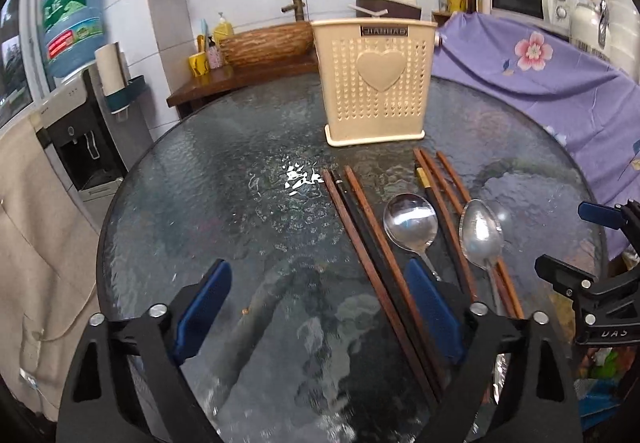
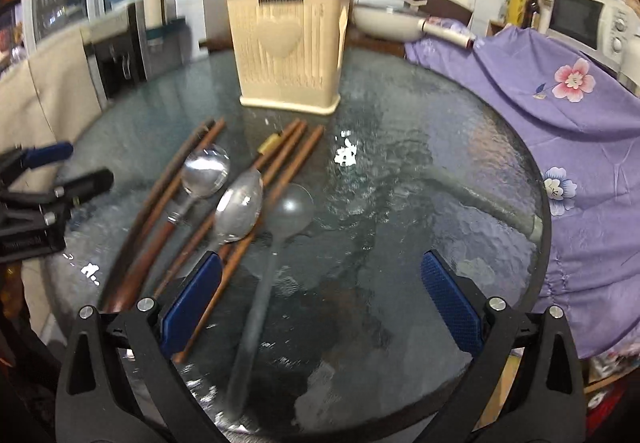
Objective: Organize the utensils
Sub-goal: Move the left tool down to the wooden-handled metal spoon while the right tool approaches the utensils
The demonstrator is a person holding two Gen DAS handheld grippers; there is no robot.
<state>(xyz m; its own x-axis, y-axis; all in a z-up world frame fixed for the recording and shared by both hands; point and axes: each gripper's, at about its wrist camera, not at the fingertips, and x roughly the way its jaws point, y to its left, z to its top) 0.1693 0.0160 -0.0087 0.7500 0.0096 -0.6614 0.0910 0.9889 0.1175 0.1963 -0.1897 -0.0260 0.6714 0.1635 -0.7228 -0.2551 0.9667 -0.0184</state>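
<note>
Where readable, mirrored lettering on cream utensil holder [image 1: 374, 83], "DAS" on right gripper [image 1: 600, 231]

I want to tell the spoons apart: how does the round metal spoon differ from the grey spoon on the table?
The round metal spoon is shiny and reflective; the grey spoon is matte and dull. The metal spoon has a brown handle, while the grey spoon is one colour throughout. The metal spoon lies among the chopsticks; the grey spoon lies to their right on bare glass. Both lie flat with bowls toward the beige holder.
</note>
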